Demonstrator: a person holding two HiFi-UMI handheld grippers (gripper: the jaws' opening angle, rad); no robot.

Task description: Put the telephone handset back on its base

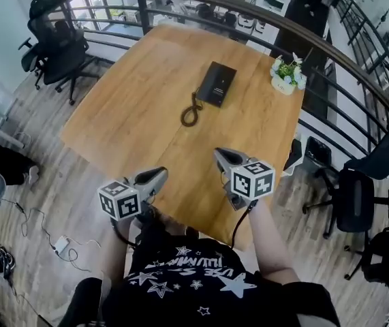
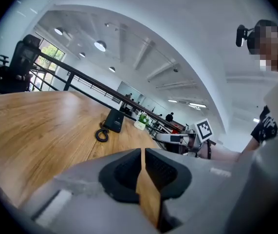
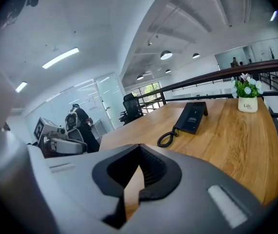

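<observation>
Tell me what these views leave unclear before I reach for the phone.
- Whether the telephone is hung up or off-hook: too small in the head view, distant and low-angled in both gripper views.
- Where the coiled cord plugs in: too small in every view.
- Full print on the flower pot: too small, right gripper view.

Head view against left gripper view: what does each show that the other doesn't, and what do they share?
Head view only: the left gripper seen from outside with its marker cube, and the cables on the floor. Left gripper view only: that gripper's jaws close up, nearly together with nothing between them, and the ceiling lights. Both: the telephone, its coiled cord, the plant pot, the wooden table, the railing and the right gripper.
</observation>
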